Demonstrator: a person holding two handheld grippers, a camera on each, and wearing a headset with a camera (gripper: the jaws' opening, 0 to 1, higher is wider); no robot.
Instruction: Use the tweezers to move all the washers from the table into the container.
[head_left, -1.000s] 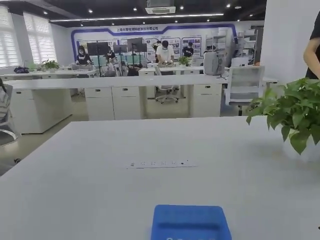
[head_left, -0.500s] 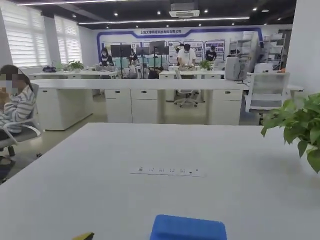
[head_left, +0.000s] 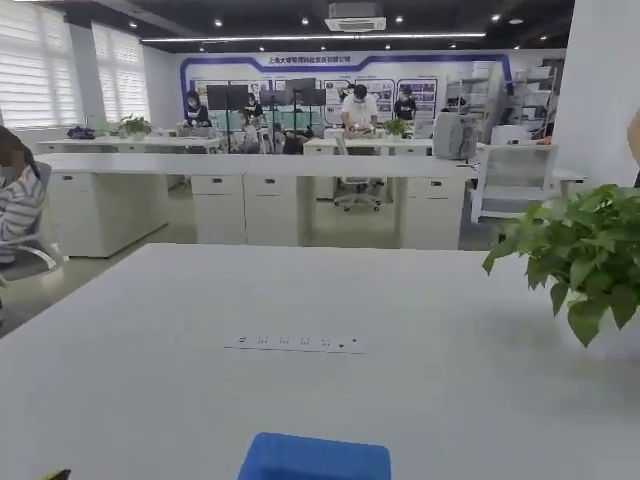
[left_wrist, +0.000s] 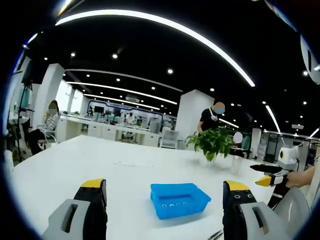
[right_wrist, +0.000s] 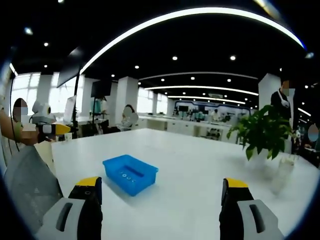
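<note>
As the head cam saw it: white table (head_left: 150, 350) ran far ahead, w/ the blue container (head_left: 313, 458) at the near edge, cut off by the bottom of the pic.
Container: sat flat on the table, open side up. It lay straight ahead, between the jaws, in the left gripper view (left_wrist: 180, 199), and ahead but more to the left in the right gripper view (right_wrist: 130, 175).
Washers: a few tiny rings (left_wrist: 172, 205) lay in a row on the container's floor, also seen from the right side (right_wrist: 128, 176). Too small to count.
Left gripper (left_wrist: 164, 186): jaws spread wide, yellow tips far apart, up off the table.
Right gripper (right_wrist: 162, 182): jaws spread wide too, also up off the table.
Grippers together: well apart, one each side of the container. Each showed at the edge of the other's view.
Plant (head_left: 585, 250): green leaves, on the right side of the table, well away from the container.
Plug strip (head_left: 295, 343): set flat in the table, past the container.
Back of room: desks & ppl, far off.
</note>
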